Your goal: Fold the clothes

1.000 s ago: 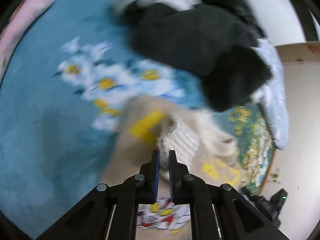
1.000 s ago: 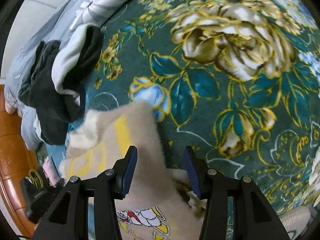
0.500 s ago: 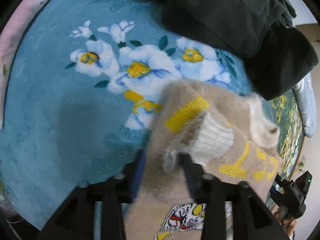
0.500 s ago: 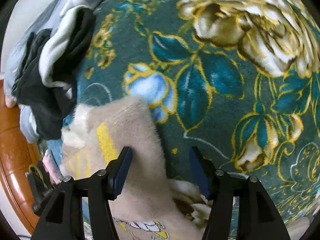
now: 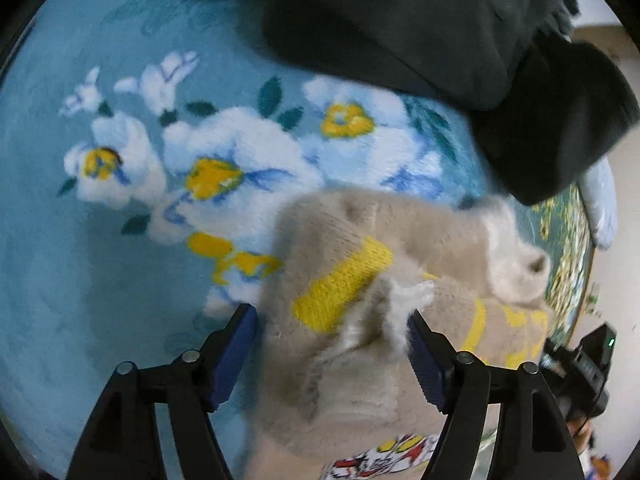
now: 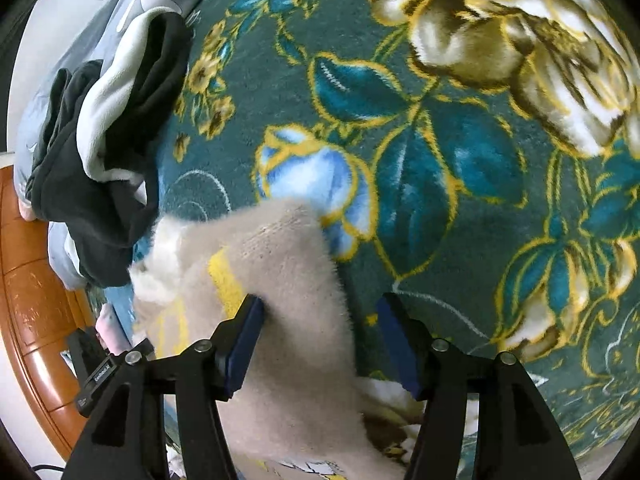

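Observation:
A fuzzy beige sweater with yellow stripes and a cartoon print lies folded over on the flowered blanket. My left gripper stands wide open above the sweater's folded sleeve, with the cloth loose between its blue pads. In the right wrist view the same beige sweater runs up from the bottom edge. My right gripper is open too; its left pad touches the sweater's edge and grips nothing.
A heap of dark clothes lies past the sweater, and the dark clothes are at the left in the right wrist view. The bed has a light-blue flowered blanket and a teal flowered blanket. A wooden bed frame borders the left.
My left gripper was shut on the sweater's white ribbed part a second ago; it has opened wide and let the cloth drop. The right gripper stayed open and drew back slightly.

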Action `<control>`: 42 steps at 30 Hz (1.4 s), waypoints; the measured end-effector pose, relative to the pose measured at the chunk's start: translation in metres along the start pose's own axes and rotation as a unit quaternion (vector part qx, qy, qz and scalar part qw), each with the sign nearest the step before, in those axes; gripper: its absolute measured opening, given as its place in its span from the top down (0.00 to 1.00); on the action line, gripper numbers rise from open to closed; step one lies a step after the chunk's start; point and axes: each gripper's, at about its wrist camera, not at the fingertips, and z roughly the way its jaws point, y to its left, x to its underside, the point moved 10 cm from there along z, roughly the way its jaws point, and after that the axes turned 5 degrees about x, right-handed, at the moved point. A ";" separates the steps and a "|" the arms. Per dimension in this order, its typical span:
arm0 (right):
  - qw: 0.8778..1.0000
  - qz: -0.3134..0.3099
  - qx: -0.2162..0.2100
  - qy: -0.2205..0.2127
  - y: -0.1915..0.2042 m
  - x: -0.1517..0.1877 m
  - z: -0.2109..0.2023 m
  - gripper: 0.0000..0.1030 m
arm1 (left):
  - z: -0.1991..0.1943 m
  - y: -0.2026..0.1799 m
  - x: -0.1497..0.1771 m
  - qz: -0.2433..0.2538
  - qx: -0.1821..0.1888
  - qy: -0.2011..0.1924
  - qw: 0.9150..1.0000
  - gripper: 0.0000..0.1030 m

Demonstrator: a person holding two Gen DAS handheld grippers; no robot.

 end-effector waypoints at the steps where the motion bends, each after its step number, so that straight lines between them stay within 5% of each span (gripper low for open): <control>1: 1.000 0.003 -0.002 -0.002 0.001 0.000 -0.001 0.44 | -0.001 -0.001 0.000 0.000 0.003 -0.002 1.000 0.29; 7: 0.999 -0.024 0.021 -0.016 0.017 -0.001 -0.013 0.69 | -0.016 -0.013 0.007 0.023 0.008 -0.030 0.999 0.66; 13: 0.995 -0.077 -0.008 -0.060 0.054 -0.025 -0.043 0.87 | -0.052 -0.009 0.009 -0.017 0.049 -0.081 0.995 0.71; 21: 0.992 -0.111 0.016 -0.063 0.072 -0.029 -0.046 0.86 | -0.053 -0.006 0.013 -0.025 0.011 -0.058 0.998 0.59; 24: 0.991 -0.117 0.039 -0.045 0.042 0.005 -0.047 0.67 | -0.065 -0.006 0.032 -0.013 0.013 -0.066 0.998 0.39; 27: 0.994 -0.092 0.051 -0.001 -0.004 0.051 -0.037 0.56 | -0.053 0.001 0.072 -0.005 -0.006 -0.040 0.999 0.39; 31: 0.995 -0.048 0.050 0.069 -0.057 0.120 -0.008 0.54 | -0.023 0.023 0.134 -0.013 -0.034 0.009 0.999 0.38; 36: 0.995 -0.010 0.029 0.093 -0.090 0.163 0.015 0.52 | 0.016 0.052 0.197 -0.030 -0.048 0.063 0.996 0.38; 42: 0.993 -0.018 -0.026 0.110 -0.081 0.190 0.023 0.52 | 0.022 0.053 0.222 -0.023 -0.019 0.036 0.999 0.36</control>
